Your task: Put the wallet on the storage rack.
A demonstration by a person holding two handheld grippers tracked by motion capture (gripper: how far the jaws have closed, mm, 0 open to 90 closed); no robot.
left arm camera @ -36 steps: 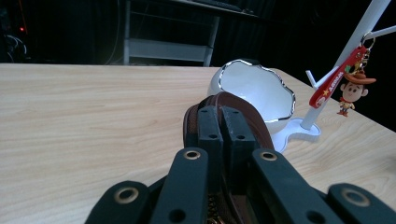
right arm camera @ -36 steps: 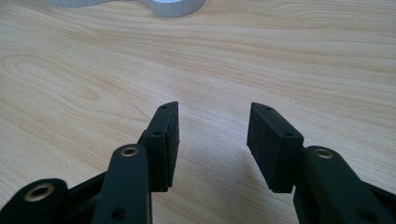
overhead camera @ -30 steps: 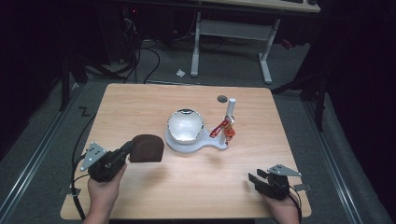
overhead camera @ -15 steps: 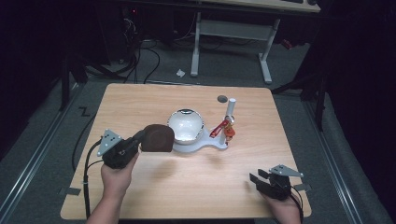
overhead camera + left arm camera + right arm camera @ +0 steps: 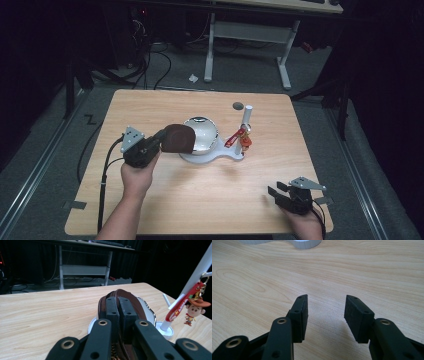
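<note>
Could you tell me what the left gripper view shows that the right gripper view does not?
Left gripper view: the left tool shut on a brown zip pouch, the bowl's silver rim, and a cowboy keychain on a red strap hanging from a white post.
Right gripper view: the right tool, its jaws apart with nothing between them.
Both: the wooden table and the white base.

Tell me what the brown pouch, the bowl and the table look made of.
Pouch: probably leather or imitation, dark brown and matte, with stitched ribbing along its edge. Bowl: likely polished metal or glass, judging by its bright reflections. Table: light wood or wood-look laminate; grain lines show.
</note>
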